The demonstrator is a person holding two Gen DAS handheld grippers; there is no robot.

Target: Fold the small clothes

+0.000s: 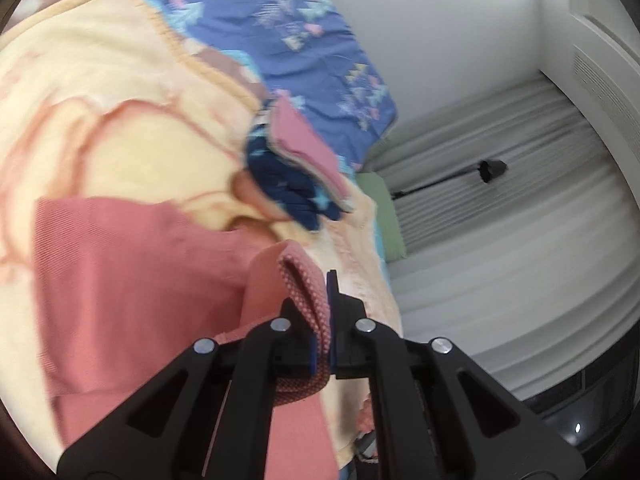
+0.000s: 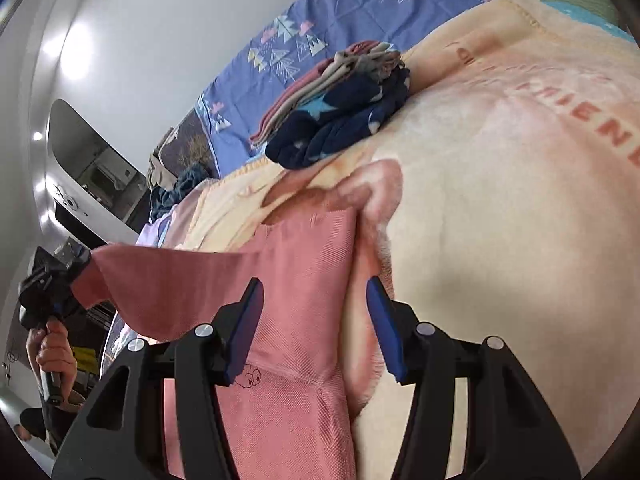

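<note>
A pink garment (image 1: 132, 264) (image 2: 296, 288) lies spread on a peach blanket (image 1: 100, 100) (image 2: 500, 200) on the bed. My left gripper (image 1: 312, 292) is shut on a folded edge of it. In the right wrist view that left gripper (image 2: 52, 276), held by a hand (image 2: 52, 348), lifts the garment's far corner off the bed. My right gripper (image 2: 315, 282) hovers open over the garment's near edge; its blue pads (image 2: 384, 320) press on nothing. A pile of folded clothes (image 1: 296, 168) (image 2: 340, 116), navy and pink, sits further up the blanket.
A blue patterned sheet (image 1: 280, 20) (image 2: 320, 20) covers the bed beyond the blanket. A green pillow (image 1: 384, 220) lies at the bed's edge beside white pleated curtains (image 1: 500, 240). Loose unfolded clothes (image 2: 176, 188) are heaped at the far left. White walls surround the bed.
</note>
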